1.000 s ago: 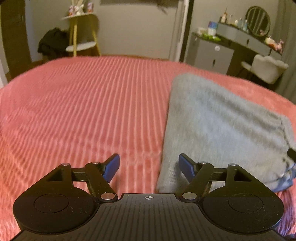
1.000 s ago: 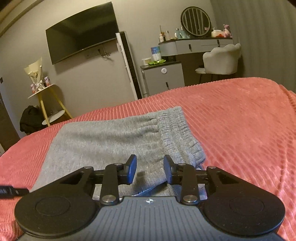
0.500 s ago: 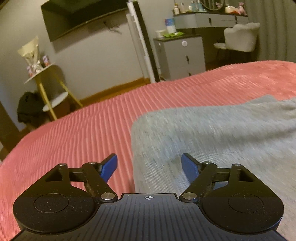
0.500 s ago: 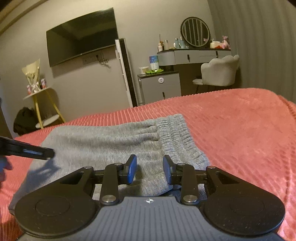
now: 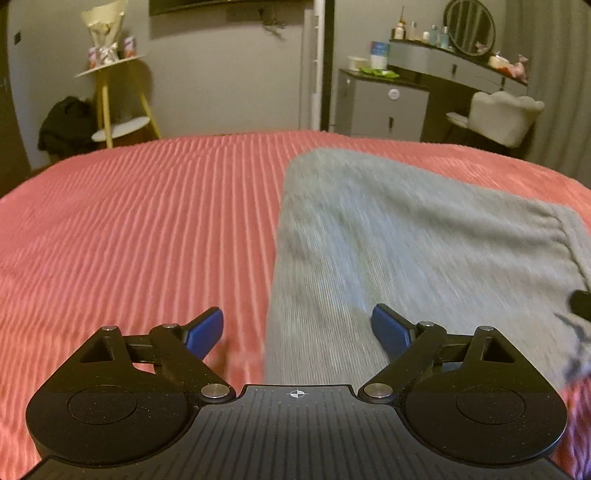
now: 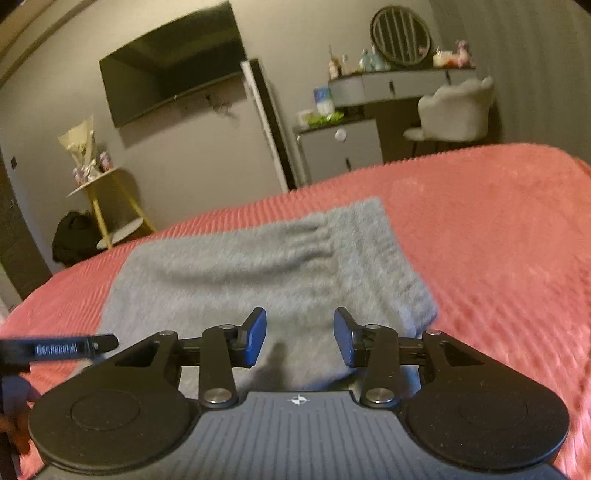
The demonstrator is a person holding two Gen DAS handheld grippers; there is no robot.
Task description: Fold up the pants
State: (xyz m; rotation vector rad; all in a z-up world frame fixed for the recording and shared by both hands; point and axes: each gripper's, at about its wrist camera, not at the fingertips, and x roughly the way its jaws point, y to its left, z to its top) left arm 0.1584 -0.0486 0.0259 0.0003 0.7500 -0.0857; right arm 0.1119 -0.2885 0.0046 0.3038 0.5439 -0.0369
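Observation:
The grey pants (image 5: 406, 240) lie folded flat on the pink ribbed bedspread (image 5: 147, 229). In the right wrist view the pants (image 6: 258, 273) show their ribbed waistband (image 6: 384, 258) at the right end. My left gripper (image 5: 297, 328) is open and empty, low over the pants' left edge. My right gripper (image 6: 299, 339) is open and empty, just above the near edge of the pants. The left gripper's finger (image 6: 74, 347) shows at the left of the right wrist view.
The bedspread (image 6: 498, 240) stretches around the pants on all sides. Beyond the bed stand a yellow side table (image 5: 110, 99), a grey cabinet (image 5: 384, 107), a dressing table with a round mirror (image 5: 469, 27) and a white chair (image 5: 498, 114). A TV (image 6: 173, 85) hangs on the wall.
My left gripper swung right and back again, ending closer over the pants' left edge. My right gripper opened wider and drew back a little from the pants.

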